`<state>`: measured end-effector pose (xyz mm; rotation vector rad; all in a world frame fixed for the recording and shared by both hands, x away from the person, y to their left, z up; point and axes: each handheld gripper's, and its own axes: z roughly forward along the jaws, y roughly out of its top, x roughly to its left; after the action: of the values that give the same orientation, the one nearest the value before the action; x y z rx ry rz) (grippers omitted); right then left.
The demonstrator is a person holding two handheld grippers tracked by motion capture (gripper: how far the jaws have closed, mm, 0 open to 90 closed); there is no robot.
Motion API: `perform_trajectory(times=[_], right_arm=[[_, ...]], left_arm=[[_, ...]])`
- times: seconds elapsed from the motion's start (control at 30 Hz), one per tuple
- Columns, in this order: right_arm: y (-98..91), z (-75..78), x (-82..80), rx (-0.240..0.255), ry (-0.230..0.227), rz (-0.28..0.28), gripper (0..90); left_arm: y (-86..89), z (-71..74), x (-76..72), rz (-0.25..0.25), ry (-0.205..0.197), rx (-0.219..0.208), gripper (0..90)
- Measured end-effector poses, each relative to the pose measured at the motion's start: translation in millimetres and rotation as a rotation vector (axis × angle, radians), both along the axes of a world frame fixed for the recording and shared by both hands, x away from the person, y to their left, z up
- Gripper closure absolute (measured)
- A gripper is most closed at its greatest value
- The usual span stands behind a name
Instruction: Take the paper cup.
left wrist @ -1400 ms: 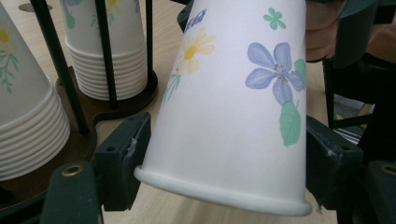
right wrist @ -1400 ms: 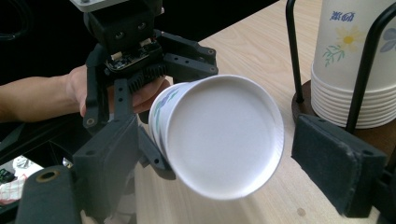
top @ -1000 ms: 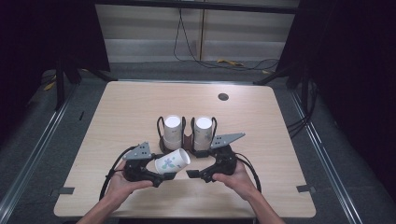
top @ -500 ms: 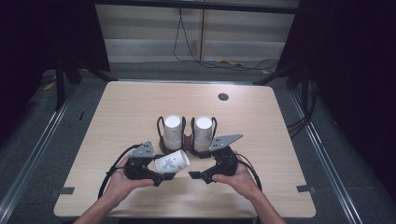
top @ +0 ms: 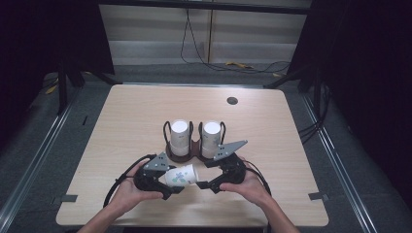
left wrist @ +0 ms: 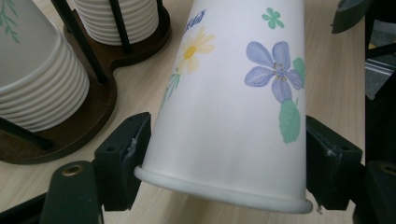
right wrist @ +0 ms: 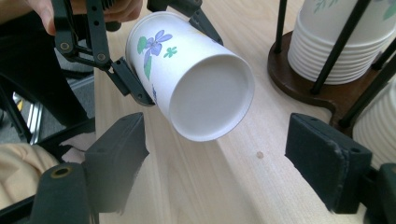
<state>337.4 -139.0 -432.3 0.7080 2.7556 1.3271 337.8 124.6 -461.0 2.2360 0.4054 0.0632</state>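
High view: one paper cup (top: 180, 175) with flower print lay sideways above the near table (top: 291, 126) edge, clamped in the left gripper (top: 171, 183). Right gripper (top: 205, 185) just beside the cup's end, jaws apart and not on it. One dark wooden cup holder (top: 183, 154) behind the grippers held two stacks of white cups, left stack (top: 179, 137) and right stack (top: 211, 139). One small dark round hole (top: 232, 100) at the far part of the table. No readable writing.

Left gripper view: both black jaws pressed the cup's (left wrist: 238, 102) sides near its rolled rim, a firm grasp. Print counted: one purple flower, one yellow daisy, one small green flower, green leaves. A bit of blue script near the top edge, too cut off to read. Holder base (left wrist: 93, 84) and two ribbed stacks at left.

Right gripper view: cup (right wrist: 187, 70) pointed its closed bottom toward the camera, held by the left gripper (right wrist: 135, 79) farther off. The right jaws had just been closing but stood clear on both sides, nothing pressed. Holder (right wrist: 308, 79) and stacks at right.
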Motion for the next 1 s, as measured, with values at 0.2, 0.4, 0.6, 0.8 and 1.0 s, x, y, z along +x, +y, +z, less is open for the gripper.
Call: perform_trajectory(times=[0.2,0.4,0.6,0.8,1.0], right_arm=[[6.4,0.0,2.1,-0.053,0.011,0.045,20.5],[11.9,1.5,4.6,-0.096,0.022,0.080,20.5],[16.4,0.8,6.0,-0.123,0.036,0.117,20.5],[16.9,1.2,7.6,-0.153,0.056,0.148,22.2],[21.9,-1.7,5.1,-0.184,0.078,0.195,22.4]], left_arm=[[-0.4,0.3,1.0,-0.003,-0.002,0.031,25.4],[-3.4,-2.2,-0.8,-0.025,-0.002,0.058,25.6],[-8.4,-2.1,-5.6,-0.060,-0.021,0.075,25.7],[-14.0,-3.1,-5.5,-0.087,-0.025,0.098,25.8],[-16.1,-2.4,-7.5,-0.108,-0.029,0.112,25.6]])
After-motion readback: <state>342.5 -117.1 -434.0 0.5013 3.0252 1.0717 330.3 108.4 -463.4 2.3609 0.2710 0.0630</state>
